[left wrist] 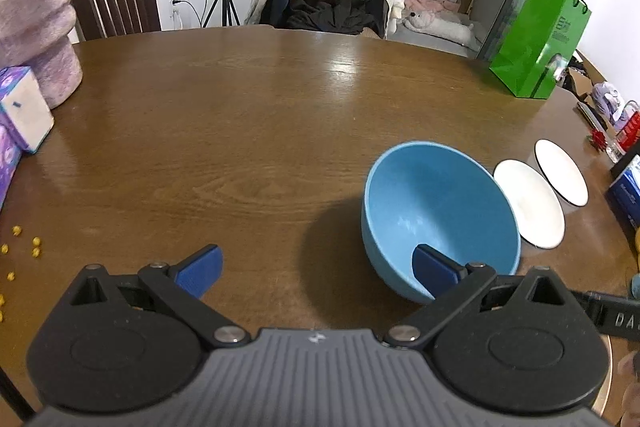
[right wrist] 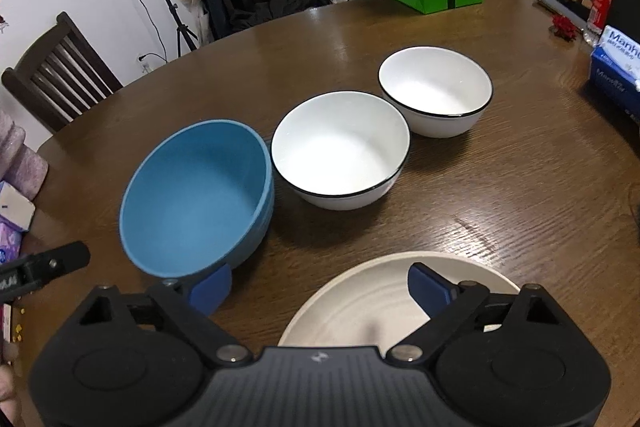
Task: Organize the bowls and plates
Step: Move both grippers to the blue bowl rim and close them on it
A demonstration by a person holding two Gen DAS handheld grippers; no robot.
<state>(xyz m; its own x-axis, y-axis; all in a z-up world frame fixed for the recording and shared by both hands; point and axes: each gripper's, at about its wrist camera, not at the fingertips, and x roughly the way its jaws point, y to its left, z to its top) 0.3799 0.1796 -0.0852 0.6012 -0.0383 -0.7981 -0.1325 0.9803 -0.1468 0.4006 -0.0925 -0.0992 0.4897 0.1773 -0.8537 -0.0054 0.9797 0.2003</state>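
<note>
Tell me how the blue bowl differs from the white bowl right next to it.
The blue bowl is matte blue all over; the white bowl is glossy white with a thin black rim. The blue bowl tips toward the camera, while the white bowl sits level on the table. The blue bowl looks somewhat larger. Both are empty, round and deep.

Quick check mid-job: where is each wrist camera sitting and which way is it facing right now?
Left wrist: on the left hand-held gripper, angled down over the wooden table, facing the cloth-draped chair; own open blue fingers show, the blue bowl at its right finger.
Right wrist: on the right hand-held gripper, angled down; fingers open, one over the cream plate, two white bowls beyond.
Shared: blue bowl, white bowls, green bag, table.
</note>
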